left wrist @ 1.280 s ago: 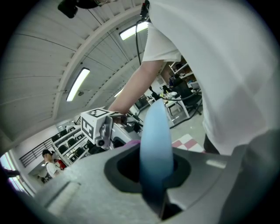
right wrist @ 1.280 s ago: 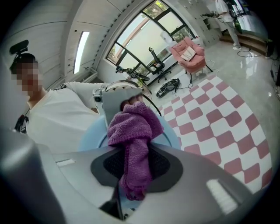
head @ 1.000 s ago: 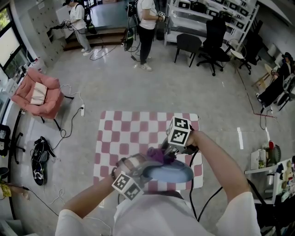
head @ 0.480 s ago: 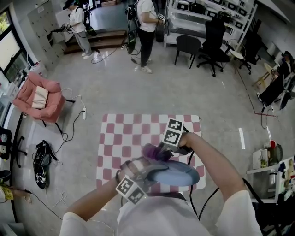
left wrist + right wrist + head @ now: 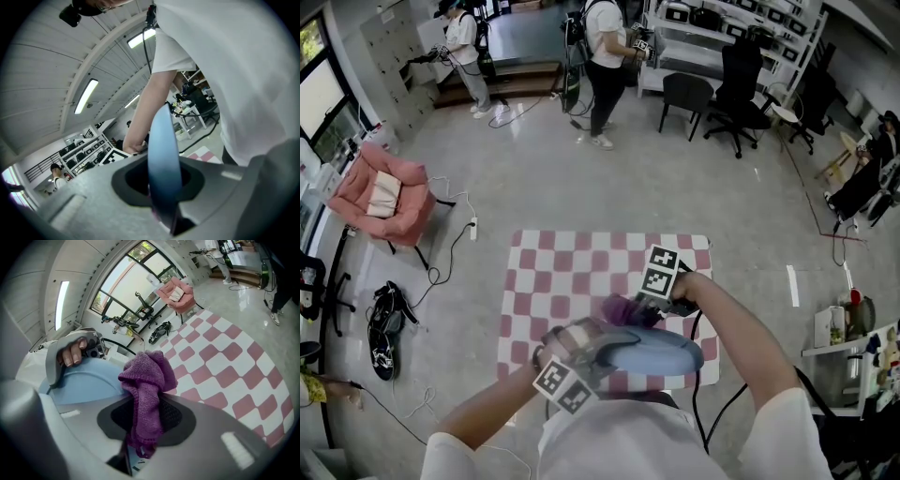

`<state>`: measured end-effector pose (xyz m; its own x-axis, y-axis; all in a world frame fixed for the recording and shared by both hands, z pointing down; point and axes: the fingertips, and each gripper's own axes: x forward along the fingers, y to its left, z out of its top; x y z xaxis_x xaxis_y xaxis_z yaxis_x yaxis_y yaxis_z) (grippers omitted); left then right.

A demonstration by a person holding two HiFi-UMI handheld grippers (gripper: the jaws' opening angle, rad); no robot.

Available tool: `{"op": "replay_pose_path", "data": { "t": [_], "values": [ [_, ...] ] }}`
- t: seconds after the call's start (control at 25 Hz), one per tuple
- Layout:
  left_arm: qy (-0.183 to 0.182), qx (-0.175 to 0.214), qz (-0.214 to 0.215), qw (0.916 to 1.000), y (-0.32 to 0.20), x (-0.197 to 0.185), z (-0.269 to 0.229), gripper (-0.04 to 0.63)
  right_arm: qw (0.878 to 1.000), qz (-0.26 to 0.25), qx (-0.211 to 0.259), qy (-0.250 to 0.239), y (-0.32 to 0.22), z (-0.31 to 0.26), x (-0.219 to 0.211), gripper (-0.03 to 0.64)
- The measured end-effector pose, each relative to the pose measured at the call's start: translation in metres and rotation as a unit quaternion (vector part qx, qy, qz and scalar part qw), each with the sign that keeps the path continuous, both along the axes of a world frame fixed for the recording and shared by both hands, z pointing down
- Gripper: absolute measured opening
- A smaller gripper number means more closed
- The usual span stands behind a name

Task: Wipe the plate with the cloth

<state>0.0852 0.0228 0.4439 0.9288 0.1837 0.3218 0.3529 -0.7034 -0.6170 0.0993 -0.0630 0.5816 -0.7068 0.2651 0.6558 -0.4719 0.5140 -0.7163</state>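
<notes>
A light blue plate (image 5: 656,354) is held off the floor over the near edge of the checkered mat, and my left gripper (image 5: 598,349) is shut on its left rim. The left gripper view shows that plate (image 5: 164,161) edge-on between the jaws. My right gripper (image 5: 649,305) is shut on a bunched purple cloth (image 5: 623,309), which rests against the plate's far left part. In the right gripper view the cloth (image 5: 147,392) hangs from the jaws beside the plate (image 5: 89,385).
A pink-and-white checkered mat (image 5: 572,277) lies on the grey floor below. A pink armchair (image 5: 380,197) and shoes (image 5: 382,323) stand at the left. Black chairs (image 5: 712,94), shelving and two people (image 5: 605,66) are at the back. A black cable (image 5: 698,394) trails at my right.
The plate and both grippers shifted slightly right and nearer. The cloth moved from the plate's middle towards its far left part. Both grips have held.
</notes>
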Motion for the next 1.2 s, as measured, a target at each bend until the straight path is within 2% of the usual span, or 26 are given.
{"op": "replay_pose_path", "data": {
  "t": [0.4, 1.2],
  "values": [
    [-0.005, -0.001, -0.023, 0.9997, -0.018, -0.01, 0.003, 0.057, 0.999, 0.042, -0.013, -0.003, 0.013, 0.003, 0.031, 0.094],
    [-0.022, -0.012, -0.043, 0.9988, -0.045, -0.041, 0.021, 0.057, 0.991, 0.131, -0.013, 0.019, 0.047, -0.003, 0.055, 0.092]
  ]
}}
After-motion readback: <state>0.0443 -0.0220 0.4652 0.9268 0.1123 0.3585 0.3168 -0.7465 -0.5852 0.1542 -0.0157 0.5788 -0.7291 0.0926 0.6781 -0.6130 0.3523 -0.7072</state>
